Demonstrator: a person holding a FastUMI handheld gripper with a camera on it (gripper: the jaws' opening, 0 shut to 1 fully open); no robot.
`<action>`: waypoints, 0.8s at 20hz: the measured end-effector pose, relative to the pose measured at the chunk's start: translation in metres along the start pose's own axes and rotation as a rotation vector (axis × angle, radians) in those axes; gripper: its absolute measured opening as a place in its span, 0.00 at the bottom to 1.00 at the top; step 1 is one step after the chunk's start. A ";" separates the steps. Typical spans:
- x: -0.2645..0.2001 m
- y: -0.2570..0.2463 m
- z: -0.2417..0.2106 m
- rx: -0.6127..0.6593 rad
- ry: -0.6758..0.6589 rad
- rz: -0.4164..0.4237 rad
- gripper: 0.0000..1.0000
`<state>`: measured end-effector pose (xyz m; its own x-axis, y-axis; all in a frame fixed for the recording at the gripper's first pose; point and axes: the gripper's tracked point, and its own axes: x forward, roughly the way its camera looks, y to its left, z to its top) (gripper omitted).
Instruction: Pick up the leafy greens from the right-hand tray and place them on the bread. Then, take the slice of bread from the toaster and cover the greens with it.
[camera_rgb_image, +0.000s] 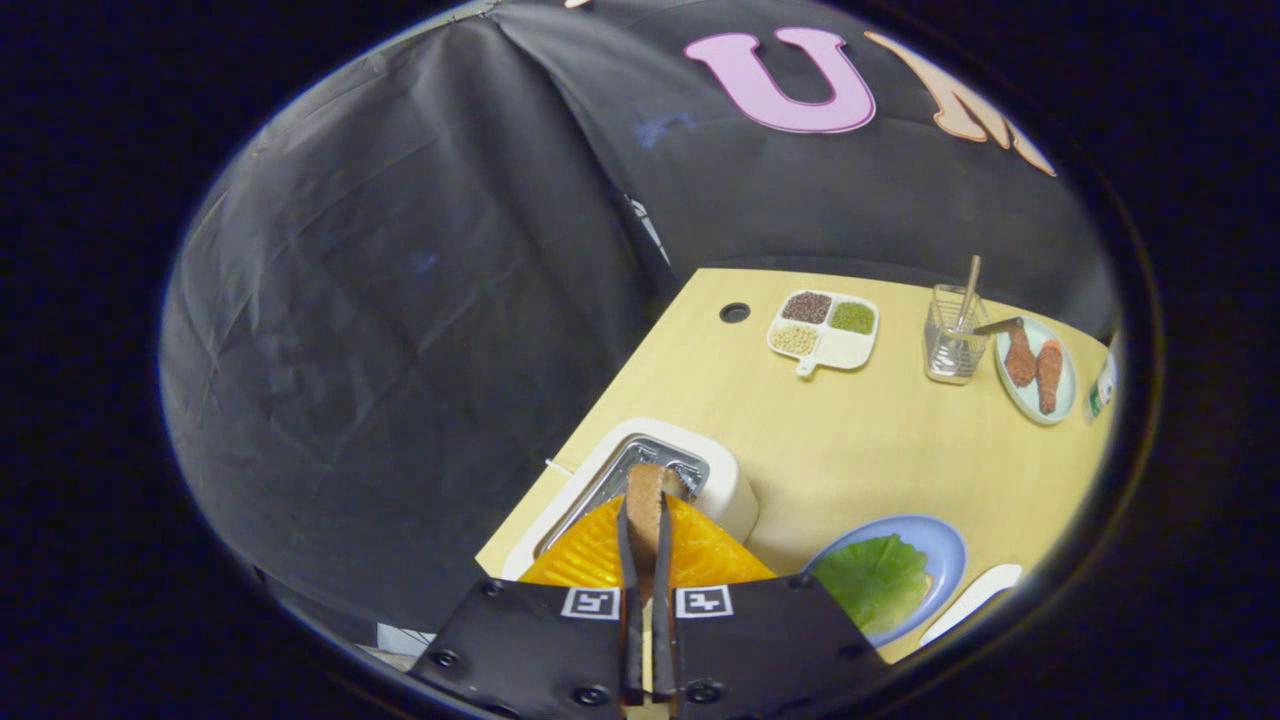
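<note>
The second half of the task is in hand: the leafy greens (872, 582) are already lying on the blue plate (945, 545), at about four o'clock from the fingertips, and whatever bread sits under them is hidden by the leaf. The tool (645, 520) is standing narrow, its two fingers pressing on either face of the slice of bread (645, 495), which is standing upright on edge in the toaster (728, 480) slot, just ahead at twelve o'clock.

By my judgement the grip is made and the next move is calling for a straight lift out of the slot, keeping the slice clear of the metal rim, then a swing toward four o'clock and a turn to lay it flat over the leaf.

The slice is looking brown-crusted, rounded at the top and thin. The toaster is showing a smooth cream shell with rounded corners and a shiny ribbed metal opening. The leaf is broad, crinkled, bright green with pale veins, likely limp or plastic. The plate is glossy and round. The surface (860, 450) is pale wood grain, matte. Far off at one o'clock a divided dish (845, 352) is holding grains and a wire holder (952, 350) is standing beside a plate of drumsticks (1035, 372)
</note>
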<state>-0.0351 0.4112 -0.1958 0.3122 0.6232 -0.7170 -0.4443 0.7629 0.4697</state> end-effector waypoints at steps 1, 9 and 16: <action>-0.004 -0.003 0.001 0.008 -0.008 0.000 0.06; -0.040 -0.025 0.013 0.085 -0.085 0.045 0.07; -0.066 -0.049 0.018 0.091 -0.141 0.061 0.06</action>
<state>-0.0192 0.3357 -0.1623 0.4043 0.6817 -0.6097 -0.3904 0.7315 0.5590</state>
